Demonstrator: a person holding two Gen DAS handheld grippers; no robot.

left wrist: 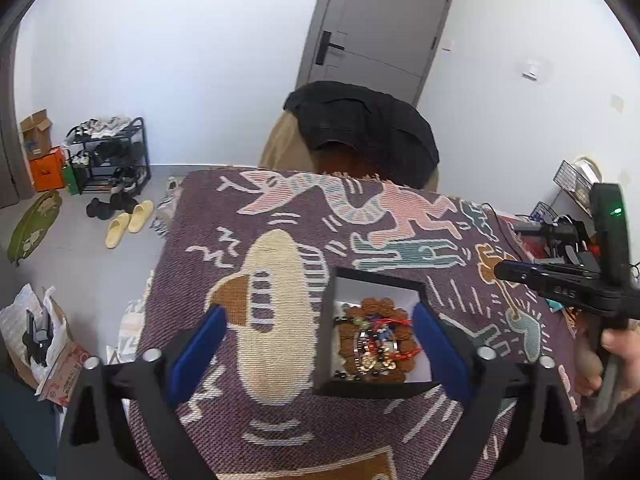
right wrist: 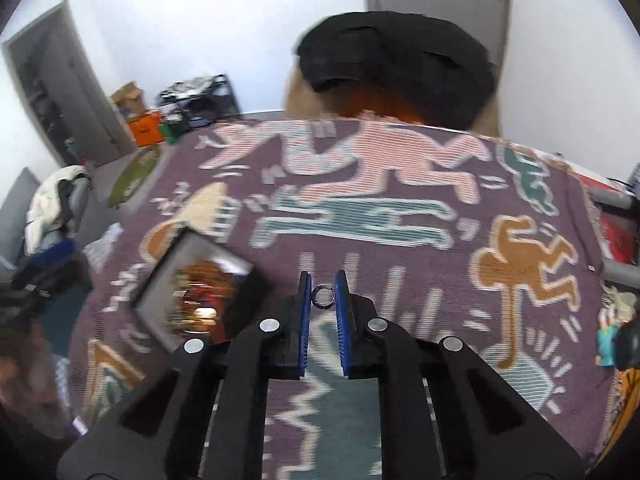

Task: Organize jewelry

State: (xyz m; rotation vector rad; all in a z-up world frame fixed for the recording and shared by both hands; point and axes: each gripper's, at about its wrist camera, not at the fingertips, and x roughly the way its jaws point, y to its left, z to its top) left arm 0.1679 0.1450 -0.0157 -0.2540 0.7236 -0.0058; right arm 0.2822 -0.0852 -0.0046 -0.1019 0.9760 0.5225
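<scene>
At frame centre, the right claw (right wrist: 323, 286) pinches a small silver metal ring (right wrist: 324, 297); the left claw (left wrist: 320, 316) gapes empty around the black square jewelry box (left wrist: 374, 330).

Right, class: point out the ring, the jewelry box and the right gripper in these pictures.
ring (right wrist: 323, 297): right wrist view, on its dark band, lower edge.
jewelry box (left wrist: 376, 278): left wrist view, on its black far rim.
right gripper (right wrist: 323, 286): right wrist view, midway between its blue fingertips.

Coarse woven cloth (right wrist: 400, 240); shiny metal ring (right wrist: 323, 297).
</scene>
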